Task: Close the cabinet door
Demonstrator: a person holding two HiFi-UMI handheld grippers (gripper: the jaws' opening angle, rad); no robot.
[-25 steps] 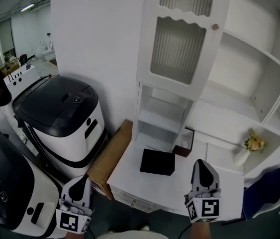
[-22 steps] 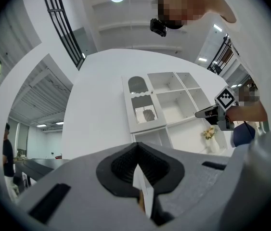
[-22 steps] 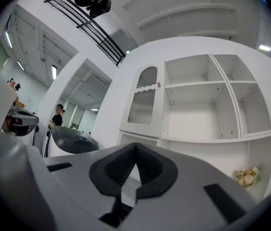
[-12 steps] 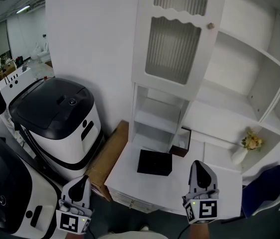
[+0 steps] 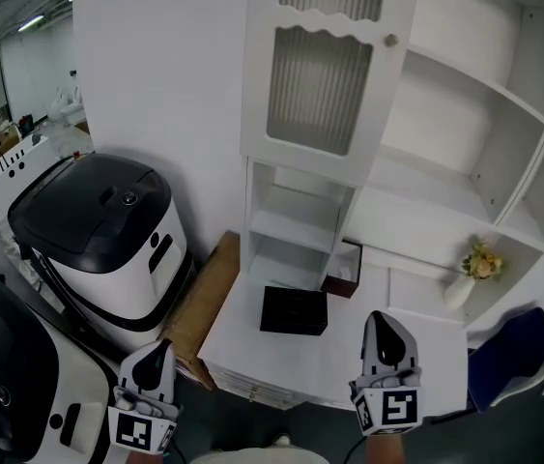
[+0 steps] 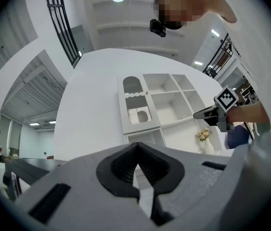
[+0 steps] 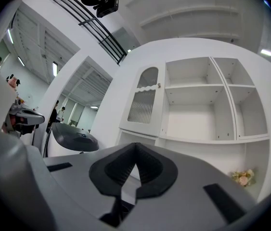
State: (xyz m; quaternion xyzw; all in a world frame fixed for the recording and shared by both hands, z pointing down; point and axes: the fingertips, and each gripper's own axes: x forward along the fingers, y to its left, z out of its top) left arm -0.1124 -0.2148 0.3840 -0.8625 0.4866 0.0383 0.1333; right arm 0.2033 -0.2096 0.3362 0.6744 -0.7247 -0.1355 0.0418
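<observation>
The white cabinet door with ribbed glass panes (image 5: 318, 80) stands swung out from the left side of the white open-shelf cabinet (image 5: 465, 114), above the white tabletop (image 5: 349, 356) that carries a flat black box (image 5: 294, 309). The left tongs (image 5: 158, 351) and right tongs (image 5: 385, 319) hover low, well apart from the door, both clenched on nothing.

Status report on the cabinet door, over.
Both shut, empty: left gripper, right gripper. Open, untouched: cabinet door. Swing path looks clear.
</observation>
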